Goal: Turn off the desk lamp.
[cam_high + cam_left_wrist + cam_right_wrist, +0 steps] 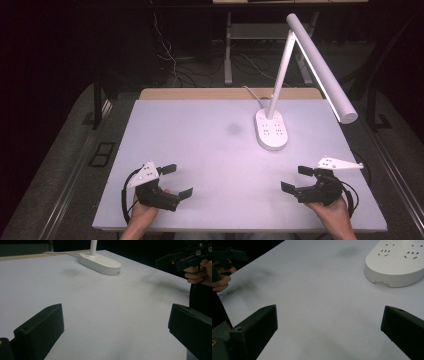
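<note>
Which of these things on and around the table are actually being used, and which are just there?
In use:
left gripper, held open above the table
right gripper, also open, holding nothing

Just there:
white desk lamp on its socket base
its cable
table, with a dark smudge

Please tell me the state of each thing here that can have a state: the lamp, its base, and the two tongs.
Desk lamp: lit, arm folded down over the table's right side.
Lamp base: flat on the table, sockets empty.
Left tongs: open, empty, held low over the table.
Right tongs: open, empty, held low over the table.
</note>
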The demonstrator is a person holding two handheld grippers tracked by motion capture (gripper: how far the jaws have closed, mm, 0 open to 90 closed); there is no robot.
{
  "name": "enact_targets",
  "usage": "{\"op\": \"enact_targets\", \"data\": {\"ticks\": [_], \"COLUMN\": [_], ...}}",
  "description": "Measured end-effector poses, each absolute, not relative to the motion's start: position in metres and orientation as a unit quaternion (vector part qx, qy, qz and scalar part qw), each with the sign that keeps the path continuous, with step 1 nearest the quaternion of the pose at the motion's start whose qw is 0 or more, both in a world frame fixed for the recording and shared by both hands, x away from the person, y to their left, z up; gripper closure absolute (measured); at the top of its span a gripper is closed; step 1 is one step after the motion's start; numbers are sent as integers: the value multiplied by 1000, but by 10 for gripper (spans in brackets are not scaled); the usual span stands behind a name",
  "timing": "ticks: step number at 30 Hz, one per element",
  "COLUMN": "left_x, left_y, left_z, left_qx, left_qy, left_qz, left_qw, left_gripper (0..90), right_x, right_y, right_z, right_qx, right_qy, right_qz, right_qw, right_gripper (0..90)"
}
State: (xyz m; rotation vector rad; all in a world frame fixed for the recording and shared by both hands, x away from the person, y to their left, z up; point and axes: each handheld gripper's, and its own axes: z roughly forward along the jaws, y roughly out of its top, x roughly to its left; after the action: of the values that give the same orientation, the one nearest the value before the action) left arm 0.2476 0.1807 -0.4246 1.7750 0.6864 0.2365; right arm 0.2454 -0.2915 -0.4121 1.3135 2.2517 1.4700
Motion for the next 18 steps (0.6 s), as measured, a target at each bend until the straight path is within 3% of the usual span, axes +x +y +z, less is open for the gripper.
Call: {"op": "enact_targets", "data": {"ticks": [18], "left_x": [247], "left_y": [180], "left_z": [-424], "left_qx": [758], "left_qy": [289], "left_qz": [100], "left_qw": [576], "left_gripper": [0], "right_x": [245], "right_y": [-290], "right_z": [-409], "right_qx": [434], "right_qy": [756], "right_qz": [486], "right_qw": [56], "right_gripper": [8]}}
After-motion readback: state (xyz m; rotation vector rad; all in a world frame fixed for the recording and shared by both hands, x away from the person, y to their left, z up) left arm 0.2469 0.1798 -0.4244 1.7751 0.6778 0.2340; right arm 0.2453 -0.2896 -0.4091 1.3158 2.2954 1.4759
